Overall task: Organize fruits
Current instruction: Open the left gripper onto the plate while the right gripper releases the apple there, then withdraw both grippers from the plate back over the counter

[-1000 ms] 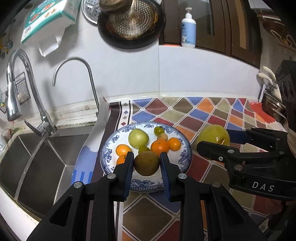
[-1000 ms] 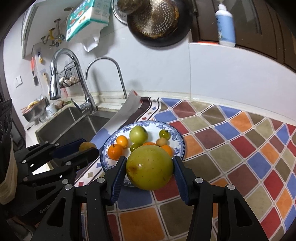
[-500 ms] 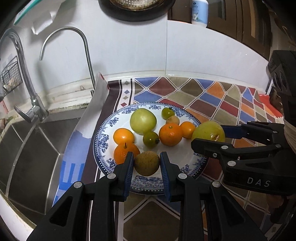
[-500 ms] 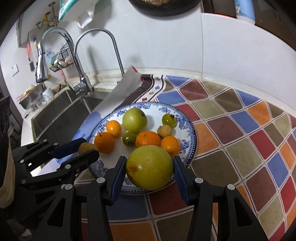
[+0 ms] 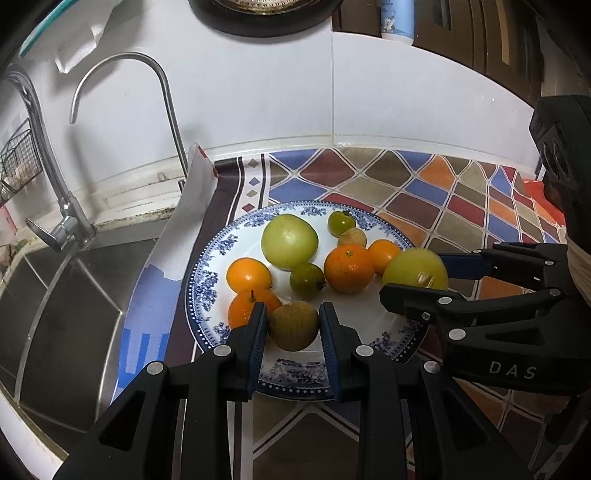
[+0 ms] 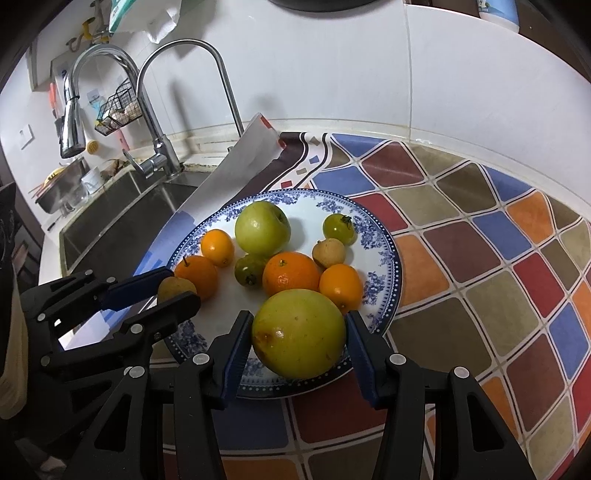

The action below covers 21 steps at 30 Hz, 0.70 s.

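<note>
A blue-patterned white plate (image 5: 207, 280) (image 6: 384, 243) holds a green apple (image 5: 290, 241) (image 6: 262, 228), several oranges and small green and tan fruits. My left gripper (image 5: 291, 323) (image 6: 173, 291) is shut on a small brown-green pear (image 5: 293, 325) (image 6: 173, 288) just above the plate's near left part. My right gripper (image 6: 298, 339) (image 5: 417, 275) is shut on a big yellow-green apple (image 6: 298, 339) (image 5: 415, 267) over the plate's near right rim, close to an orange (image 6: 340, 282).
The plate sits on a colourful tiled mat (image 6: 480, 258). A steel sink (image 5: 62, 306) with two taps (image 5: 162, 96) lies to the left. A white wall rises behind, with a pan and soap bottle (image 5: 397, 18) above.
Both grippers have moved forward and down toward the plate with their fruits held. The plate now looks larger and closer in both views.
</note>
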Tool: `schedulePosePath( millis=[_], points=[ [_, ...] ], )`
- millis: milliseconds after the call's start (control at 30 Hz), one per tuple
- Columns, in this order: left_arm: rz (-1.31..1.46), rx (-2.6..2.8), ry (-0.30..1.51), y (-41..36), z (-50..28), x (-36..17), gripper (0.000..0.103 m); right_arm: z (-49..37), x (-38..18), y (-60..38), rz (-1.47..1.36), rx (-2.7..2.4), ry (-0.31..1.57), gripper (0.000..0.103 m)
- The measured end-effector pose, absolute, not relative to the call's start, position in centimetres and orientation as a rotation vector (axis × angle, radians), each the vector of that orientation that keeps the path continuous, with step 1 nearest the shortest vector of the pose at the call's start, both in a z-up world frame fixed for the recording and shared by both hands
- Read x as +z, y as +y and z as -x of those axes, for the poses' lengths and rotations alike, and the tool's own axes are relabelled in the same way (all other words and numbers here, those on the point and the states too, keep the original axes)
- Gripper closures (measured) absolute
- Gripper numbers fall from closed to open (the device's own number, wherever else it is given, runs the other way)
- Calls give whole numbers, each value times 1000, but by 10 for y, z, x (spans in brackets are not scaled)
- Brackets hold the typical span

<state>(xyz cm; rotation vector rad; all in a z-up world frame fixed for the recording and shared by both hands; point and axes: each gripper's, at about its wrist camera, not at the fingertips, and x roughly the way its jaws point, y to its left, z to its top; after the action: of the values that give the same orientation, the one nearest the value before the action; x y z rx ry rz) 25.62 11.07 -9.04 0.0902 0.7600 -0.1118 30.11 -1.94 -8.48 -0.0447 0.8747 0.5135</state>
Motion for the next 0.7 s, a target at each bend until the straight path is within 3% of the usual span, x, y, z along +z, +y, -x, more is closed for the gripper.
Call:
schedulePosePath(
  millis=[400,700],
  points=[
    [-95,-86,689,107,-226,-63,74,-266,-49,-37,83,435,732,51],
    [-87,-75,622,96,-187,-33,67,-225,-24,-61,62,374,665,50]
  ],
)
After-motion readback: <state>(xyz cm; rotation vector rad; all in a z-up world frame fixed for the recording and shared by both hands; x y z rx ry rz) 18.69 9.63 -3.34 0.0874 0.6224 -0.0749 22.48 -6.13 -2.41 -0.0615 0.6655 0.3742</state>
